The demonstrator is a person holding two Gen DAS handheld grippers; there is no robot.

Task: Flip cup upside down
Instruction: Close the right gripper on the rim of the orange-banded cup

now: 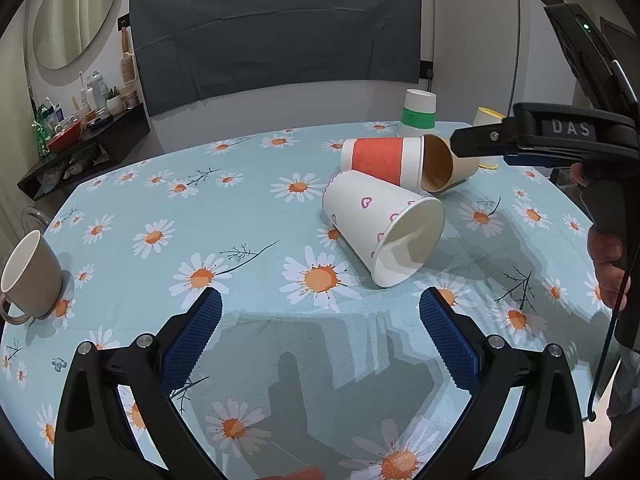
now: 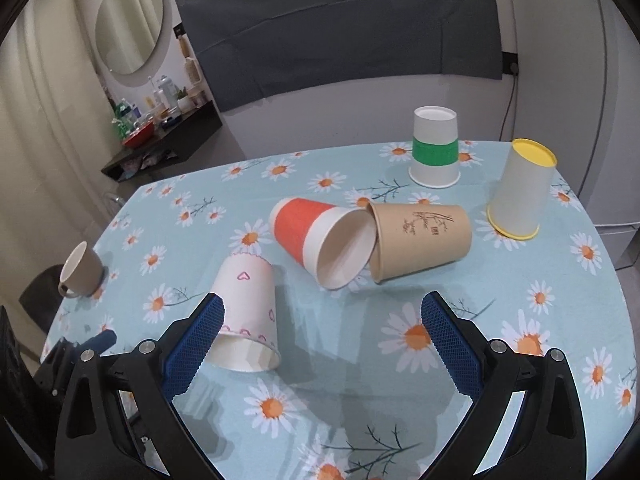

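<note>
Item, cup to flip: heart-print cup (image 2: 250,312) lying on its side on the counter (image 2: 500,360), mouth toward me, just beside my right claw (image 2: 320,340), whose jaws stand spread and empty; left claw (image 1: 320,336) likewise spread, holding nothing. Neighbours: red-banded cup (image 2: 320,240) and brown cup (image 2: 420,240), both on their sides and touching. Risk, as I judge it: thin paper crushing under a hard pinch, or the cup rolling into them.

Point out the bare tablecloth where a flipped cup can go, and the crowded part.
Free: the stretch between the grey mug and the heart-print cup, and the near side right of that cup. Crowded: orange-banded cup against brown cup, green-banded and yellow-rimmed cups behind.
</note>
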